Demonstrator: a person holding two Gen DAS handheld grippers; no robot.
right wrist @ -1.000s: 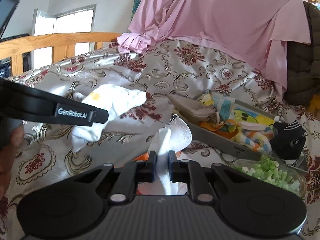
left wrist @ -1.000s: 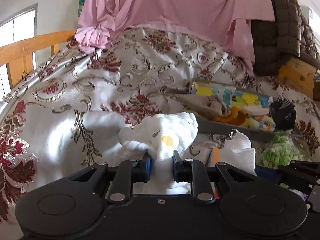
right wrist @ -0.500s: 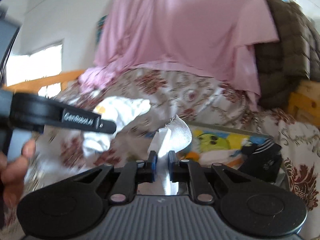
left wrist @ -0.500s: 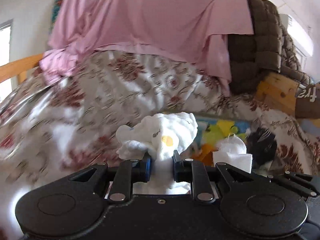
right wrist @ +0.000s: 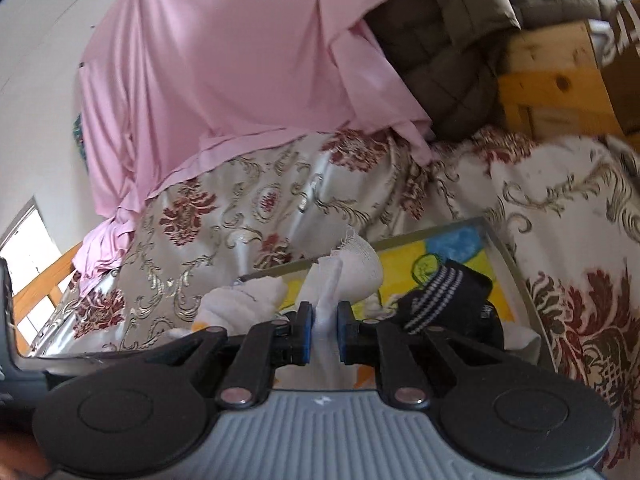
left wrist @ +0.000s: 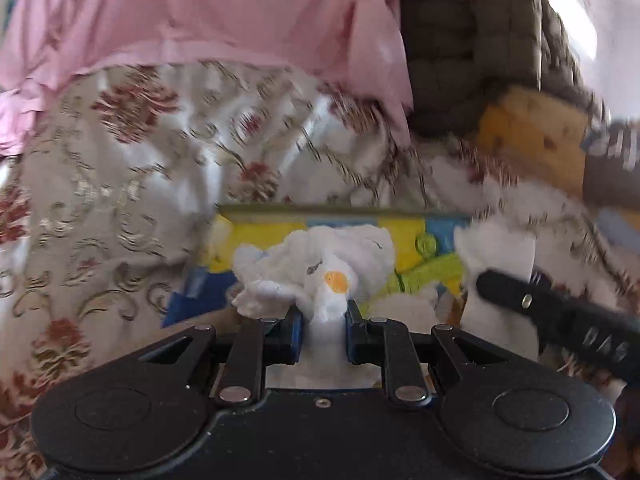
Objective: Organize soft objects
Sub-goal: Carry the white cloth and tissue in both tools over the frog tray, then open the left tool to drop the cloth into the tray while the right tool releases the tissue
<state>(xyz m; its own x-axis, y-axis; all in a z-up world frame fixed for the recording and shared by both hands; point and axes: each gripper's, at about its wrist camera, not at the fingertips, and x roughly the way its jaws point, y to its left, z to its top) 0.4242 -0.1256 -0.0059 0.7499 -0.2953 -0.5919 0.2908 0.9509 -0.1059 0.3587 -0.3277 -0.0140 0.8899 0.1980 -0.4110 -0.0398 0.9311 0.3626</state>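
Note:
My left gripper [left wrist: 323, 334] is shut on a crumpled white cloth with an orange spot [left wrist: 320, 268] and holds it over the colourful tray [left wrist: 344, 212]. My right gripper [right wrist: 323, 330] is shut on a white gauze cloth [right wrist: 356, 270], also above the tray [right wrist: 496, 248]. The right gripper's finger [left wrist: 556, 320] and its cloth [left wrist: 500, 248] show at the right of the left wrist view. The left gripper's cloth [right wrist: 248, 300] shows low left in the right wrist view. A black striped sock [right wrist: 448, 296] lies in the tray.
A floral bedspread [left wrist: 120, 200] covers the bed. A pink sheet [right wrist: 240, 80] hangs behind. A brown quilted blanket [right wrist: 452, 40] and a wooden box [right wrist: 552, 80] are at the back right. A wooden bed rail [right wrist: 44, 284] is at left.
Both grippers have moved right and forward with their cloths, from over the bedspread to over the tray. Both stay shut.

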